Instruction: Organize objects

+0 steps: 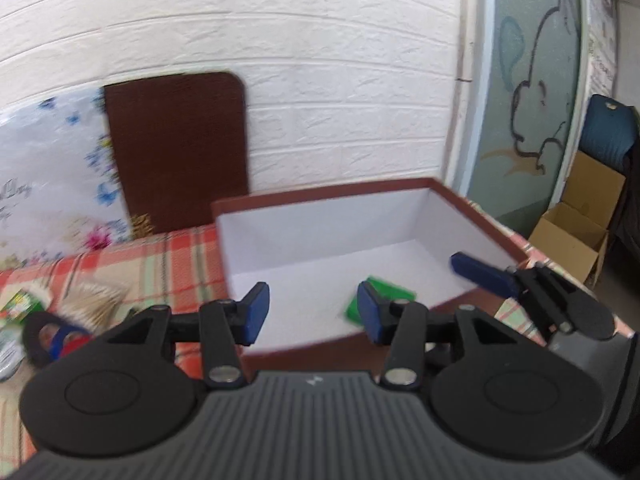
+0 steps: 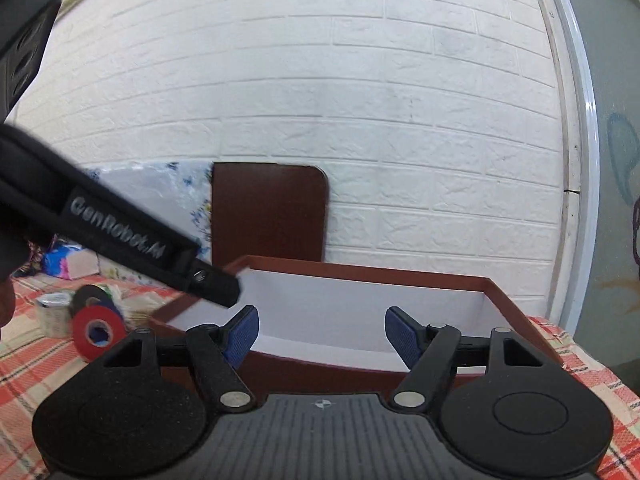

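- Now both grippers hang over the open cardboard box with red-brown outside and white inside (image 1: 320, 236), which fills the lower middle of both views and stands on the red and green checked cloth (image 1: 160, 264).
- Left gripper (image 1: 312, 312): its blue pads are parted and nothing is between them. A flat green packet (image 1: 390, 294) lies on the white floor of the box, just behind the right pad in the picture.
- Right gripper (image 2: 322, 334): its jaws stand wide and empty, above the near wall of the box. In the left wrist view its blue finger (image 1: 480, 272) reaches in from the right edge.
- I judge that the packet is already placed. To do this step well, lift both grippers straight up before turning aside, so no finger catches the box wall.
- Next things wait at the lower left: the red roll of tape (image 2: 98, 330) and the black roll (image 2: 90, 296) behind it, well apart from the box.
- Writing: "GenRobot.AI" in grey letters on the black bar (image 2: 120, 236) at the left of the right wrist view. Other print is too blurred to read.
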Motion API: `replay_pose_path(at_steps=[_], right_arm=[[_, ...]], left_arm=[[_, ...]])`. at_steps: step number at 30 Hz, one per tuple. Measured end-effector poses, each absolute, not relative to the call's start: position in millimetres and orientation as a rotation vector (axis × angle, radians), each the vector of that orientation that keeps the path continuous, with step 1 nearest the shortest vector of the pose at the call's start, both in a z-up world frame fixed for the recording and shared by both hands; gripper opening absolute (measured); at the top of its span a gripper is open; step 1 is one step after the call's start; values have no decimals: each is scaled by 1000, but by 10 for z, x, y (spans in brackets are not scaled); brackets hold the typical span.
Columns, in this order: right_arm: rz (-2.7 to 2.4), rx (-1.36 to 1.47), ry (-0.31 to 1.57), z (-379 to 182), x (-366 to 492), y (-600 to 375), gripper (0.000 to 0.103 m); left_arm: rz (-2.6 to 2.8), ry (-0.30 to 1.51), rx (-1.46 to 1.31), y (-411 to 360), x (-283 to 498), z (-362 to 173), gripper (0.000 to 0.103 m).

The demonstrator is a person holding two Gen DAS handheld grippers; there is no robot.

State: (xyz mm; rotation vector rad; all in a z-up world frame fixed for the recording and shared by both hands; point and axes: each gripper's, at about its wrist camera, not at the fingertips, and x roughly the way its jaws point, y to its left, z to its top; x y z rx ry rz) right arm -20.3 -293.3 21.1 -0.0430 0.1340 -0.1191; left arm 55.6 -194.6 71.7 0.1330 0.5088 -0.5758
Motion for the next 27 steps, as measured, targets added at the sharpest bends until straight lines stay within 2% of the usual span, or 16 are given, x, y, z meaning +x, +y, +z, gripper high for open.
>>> replay_pose_path(at_steps=[12,23,27], right_arm=[[-46,74,222,178,-499,-2684,70],[-81,130,209,376,-654,-2627,70],[-104,154,177,474,-713,-2684,74]], left_arm=[[-322,656,141,-1093,412,460,51],[-282,661,134,-909,289,469,56],[-271,653,132,-897,266,498,58]])
